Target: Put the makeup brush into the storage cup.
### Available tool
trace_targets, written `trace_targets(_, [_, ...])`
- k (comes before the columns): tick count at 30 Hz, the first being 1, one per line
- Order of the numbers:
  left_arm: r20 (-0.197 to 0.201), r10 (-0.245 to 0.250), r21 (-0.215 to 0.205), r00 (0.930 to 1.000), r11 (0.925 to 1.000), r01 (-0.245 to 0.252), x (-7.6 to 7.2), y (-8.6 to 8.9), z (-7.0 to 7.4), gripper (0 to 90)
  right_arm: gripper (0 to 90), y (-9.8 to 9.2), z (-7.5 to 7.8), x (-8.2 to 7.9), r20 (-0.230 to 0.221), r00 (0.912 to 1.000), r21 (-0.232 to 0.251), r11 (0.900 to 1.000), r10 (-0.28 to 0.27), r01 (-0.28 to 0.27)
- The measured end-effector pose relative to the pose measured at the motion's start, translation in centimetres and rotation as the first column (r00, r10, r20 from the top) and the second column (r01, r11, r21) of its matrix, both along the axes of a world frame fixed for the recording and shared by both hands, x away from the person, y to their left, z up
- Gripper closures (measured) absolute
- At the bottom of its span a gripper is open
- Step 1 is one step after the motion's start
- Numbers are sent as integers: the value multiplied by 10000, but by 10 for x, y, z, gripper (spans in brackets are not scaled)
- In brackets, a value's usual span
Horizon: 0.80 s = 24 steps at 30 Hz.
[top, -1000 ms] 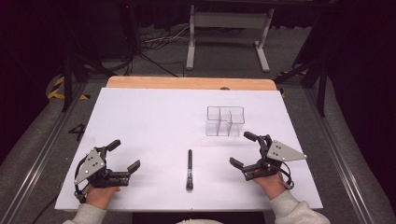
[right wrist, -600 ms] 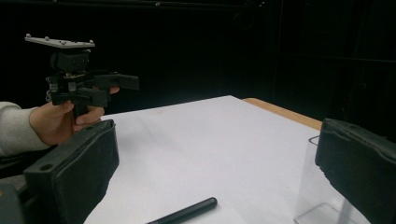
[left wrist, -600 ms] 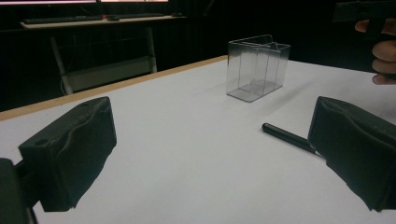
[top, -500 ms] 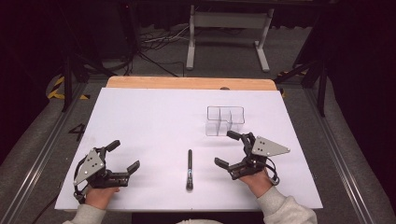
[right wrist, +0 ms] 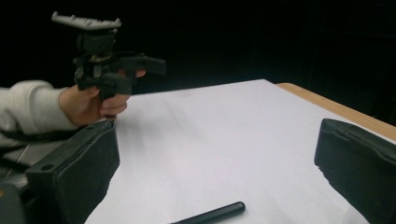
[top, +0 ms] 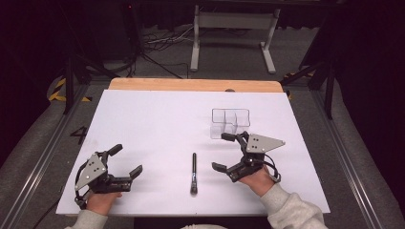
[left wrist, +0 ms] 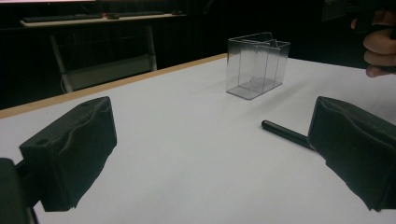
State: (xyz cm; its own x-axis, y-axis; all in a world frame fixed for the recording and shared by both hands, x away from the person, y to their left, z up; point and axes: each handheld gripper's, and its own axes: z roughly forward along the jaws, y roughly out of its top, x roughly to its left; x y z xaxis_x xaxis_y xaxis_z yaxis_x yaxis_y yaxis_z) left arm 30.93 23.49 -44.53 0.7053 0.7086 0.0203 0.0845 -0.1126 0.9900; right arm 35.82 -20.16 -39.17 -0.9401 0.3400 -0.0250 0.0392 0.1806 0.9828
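A black pen [top: 194,172] lies on the white table [top: 157,124], pointing away from the person; it also shows in the left gripper view as pen [left wrist: 285,132] and in the right gripper view as pen [right wrist: 212,214]. My right gripper [top: 223,151] is open just right of the pen, jaws facing left toward it. My left gripper [top: 127,160] is open near the table's front left, well apart from the pen. A clear plastic divided box [top: 229,122] stands behind the right gripper, seen too as box [left wrist: 256,64].
The table's wooden far edge [top: 191,85] borders a dark floor with cables and a white stand [top: 234,21]. The person's hand with the left gripper [right wrist: 109,60] shows across the table in the right gripper view.
My right gripper has moved left toward the pen, away from the table's right side. The left gripper and the pen have stayed put.
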Motion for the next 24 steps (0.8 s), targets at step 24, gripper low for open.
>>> trace_targets(24, [4, -78, 9, 10000, 10000, 78, 0, 1, 0, 18, 9, 43, 36, 42, -750, 9794, -4148, 8872, 1877, -2018])
